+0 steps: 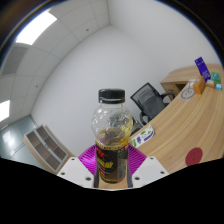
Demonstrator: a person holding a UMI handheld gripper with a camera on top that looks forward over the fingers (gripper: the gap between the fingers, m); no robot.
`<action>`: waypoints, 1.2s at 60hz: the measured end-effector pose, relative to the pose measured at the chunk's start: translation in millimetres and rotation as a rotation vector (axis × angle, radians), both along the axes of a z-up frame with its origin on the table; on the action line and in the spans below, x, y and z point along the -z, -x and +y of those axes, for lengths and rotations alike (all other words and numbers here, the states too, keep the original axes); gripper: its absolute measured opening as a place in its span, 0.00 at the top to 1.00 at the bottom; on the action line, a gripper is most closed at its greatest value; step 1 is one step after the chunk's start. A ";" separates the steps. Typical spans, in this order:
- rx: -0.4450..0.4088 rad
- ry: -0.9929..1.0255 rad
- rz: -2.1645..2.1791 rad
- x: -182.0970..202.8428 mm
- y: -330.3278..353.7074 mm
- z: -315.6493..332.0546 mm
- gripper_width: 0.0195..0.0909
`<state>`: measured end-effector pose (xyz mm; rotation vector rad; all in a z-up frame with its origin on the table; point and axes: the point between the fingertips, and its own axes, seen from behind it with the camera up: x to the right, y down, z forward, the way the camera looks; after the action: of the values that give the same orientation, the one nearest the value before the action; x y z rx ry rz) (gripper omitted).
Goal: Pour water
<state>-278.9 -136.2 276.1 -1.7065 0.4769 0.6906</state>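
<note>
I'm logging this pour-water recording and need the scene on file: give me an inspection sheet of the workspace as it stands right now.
Surface: curved wooden desk, beyond the claw to one side.
Job's things: clear bottle with black cap, yellowish contents and a dark label, held upright between the claw's fingers, lifted in front of the wall; no receiving cup seen.
Clutter: small coloured items at the desk's far end, too small to name; a red spot on the desk.
Grippers: claw shut on the bottle, magenta pads against its sides.
Cables: nothing seen.
Surroundings: black office chair by the desk, white wall, ceiling light panels.
</note>
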 end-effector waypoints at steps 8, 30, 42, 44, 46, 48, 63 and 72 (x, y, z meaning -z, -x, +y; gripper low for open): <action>0.050 -0.026 -0.335 13.2 -71.9 7.2 0.75; 0.038 0.105 -0.740 153.7 -177.4 11.6 0.75; 0.025 0.135 -0.731 194.8 -194.6 2.3 0.74; 0.020 0.130 -0.735 194.6 -194.7 0.8 0.74; 0.019 0.134 -0.736 193.9 -194.0 1.8 0.74; 0.019 0.131 -0.736 194.2 -194.0 1.6 0.71; 0.003 0.220 -0.717 192.4 -197.2 -7.7 0.05; 0.030 0.238 -0.728 156.8 -193.4 -42.3 0.07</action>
<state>-85.5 -178.5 119.3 -2.0208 0.0670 -0.0416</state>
